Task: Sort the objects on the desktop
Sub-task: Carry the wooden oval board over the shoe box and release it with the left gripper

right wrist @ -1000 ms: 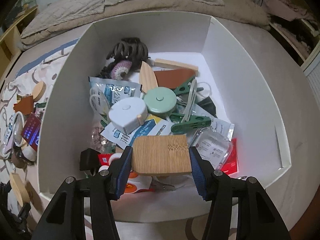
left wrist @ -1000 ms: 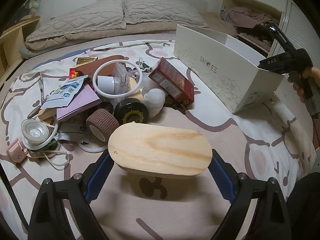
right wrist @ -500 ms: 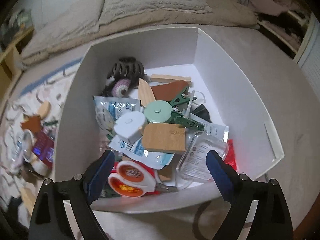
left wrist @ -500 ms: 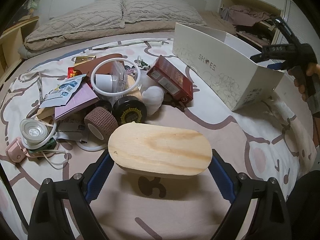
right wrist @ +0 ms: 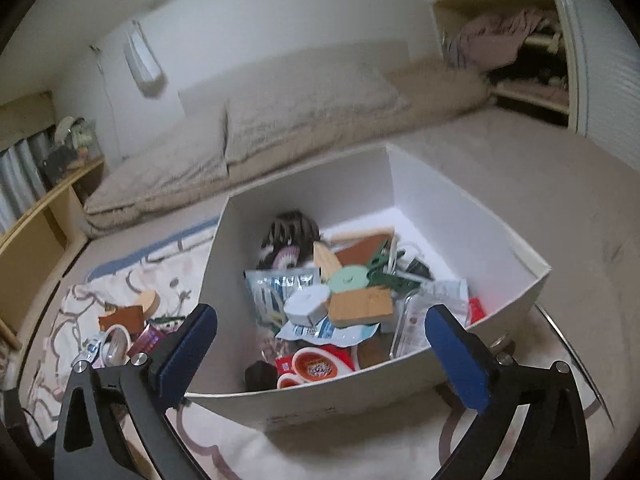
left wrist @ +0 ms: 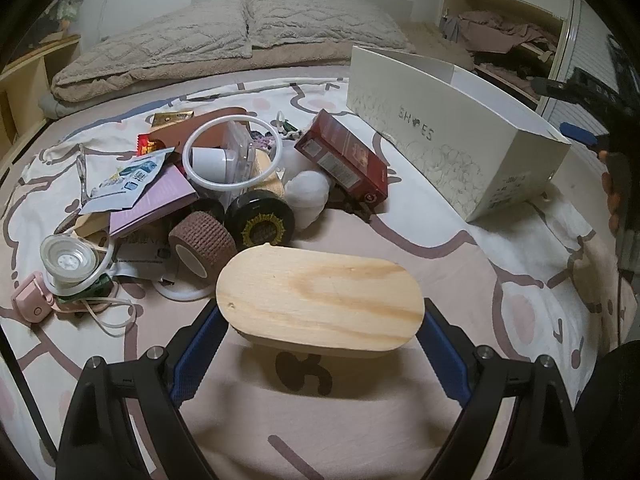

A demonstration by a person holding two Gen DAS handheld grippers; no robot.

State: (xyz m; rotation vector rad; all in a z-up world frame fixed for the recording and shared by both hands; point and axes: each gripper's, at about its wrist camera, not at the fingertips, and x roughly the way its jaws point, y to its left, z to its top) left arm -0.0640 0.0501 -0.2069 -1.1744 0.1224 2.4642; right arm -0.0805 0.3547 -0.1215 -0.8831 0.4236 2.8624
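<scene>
Right wrist view: my right gripper (right wrist: 320,344) is empty, jaws still spreading wide, nothing between the pads. A second ago they clamped the small bamboo block (right wrist: 362,307); now it lies inside the white shoe box (right wrist: 504,240), on top of the pile, touching the white round case (right wrist: 306,303) and just near of the green round lid (right wrist: 347,280). So that drop is done, one more item sorted. The view has also pulled back and tilted up off the box, so I read this hand as leaving, free for the next pick.

Left wrist view: my left gripper (left wrist: 320,344) grips the oval wooden board (left wrist: 320,304) across its long ends, above the patterned bedsheet (left wrist: 520,280), same as before. The box sits far right of it, well apart. Unsorted heap remains at far left: brown tape roll (left wrist: 202,242), black round tin (left wrist: 260,222), red carton (left wrist: 344,158), white ring (left wrist: 232,152), pink gadget (left wrist: 30,298).

Judgement: the board goes to the box next, and plenty is left to sort.
</scene>
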